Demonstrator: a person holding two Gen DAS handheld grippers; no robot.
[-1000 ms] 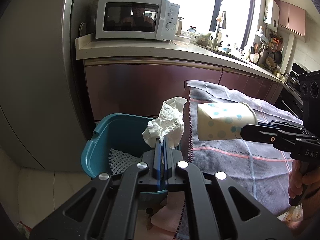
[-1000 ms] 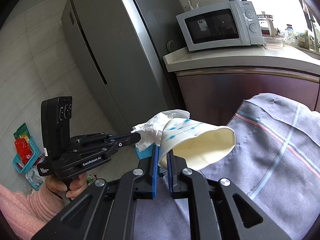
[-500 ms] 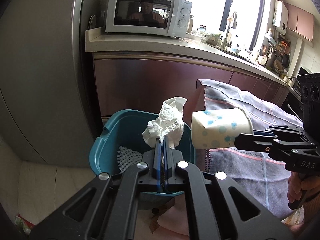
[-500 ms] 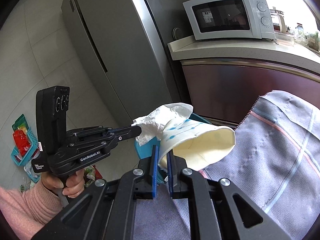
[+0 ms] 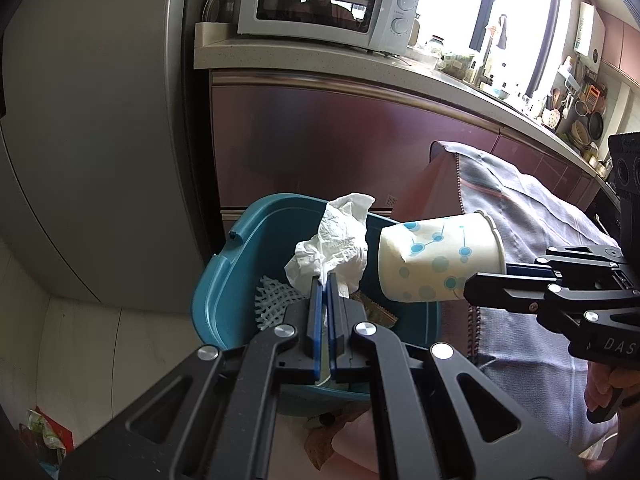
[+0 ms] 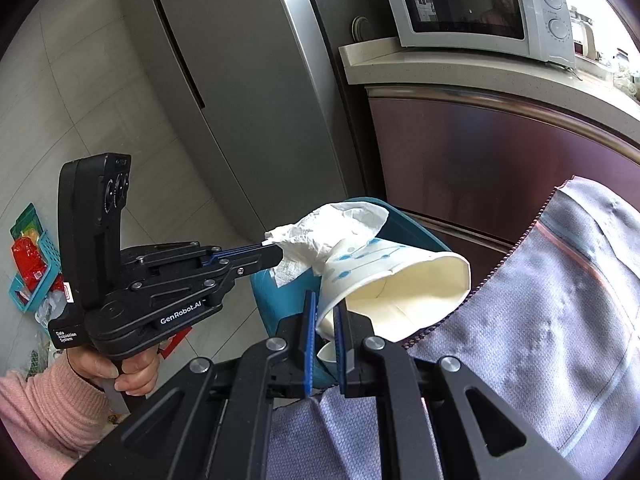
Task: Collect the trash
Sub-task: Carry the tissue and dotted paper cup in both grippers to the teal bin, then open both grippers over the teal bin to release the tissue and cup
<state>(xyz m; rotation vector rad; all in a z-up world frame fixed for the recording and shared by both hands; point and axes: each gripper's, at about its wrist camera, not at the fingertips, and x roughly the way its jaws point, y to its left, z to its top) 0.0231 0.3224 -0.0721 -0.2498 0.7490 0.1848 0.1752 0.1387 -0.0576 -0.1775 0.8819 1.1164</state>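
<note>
Crumpled tissue (image 5: 334,246) clamped in left tongs (image 5: 325,280), directly over teal bin (image 5: 224,280). Paper cup (image 5: 440,258) pinched by its wall in right tongs (image 6: 322,316), beside bin rim. Step: drop-off. Next: centre cup over bin, part both tongs.

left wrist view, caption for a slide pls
Left gripper holds a crumpled tissue over the teal bin; right gripper brings a paper cup.

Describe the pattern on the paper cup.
White paper cup with blue dots joined by thin lines; clearest in the left wrist view.
</note>
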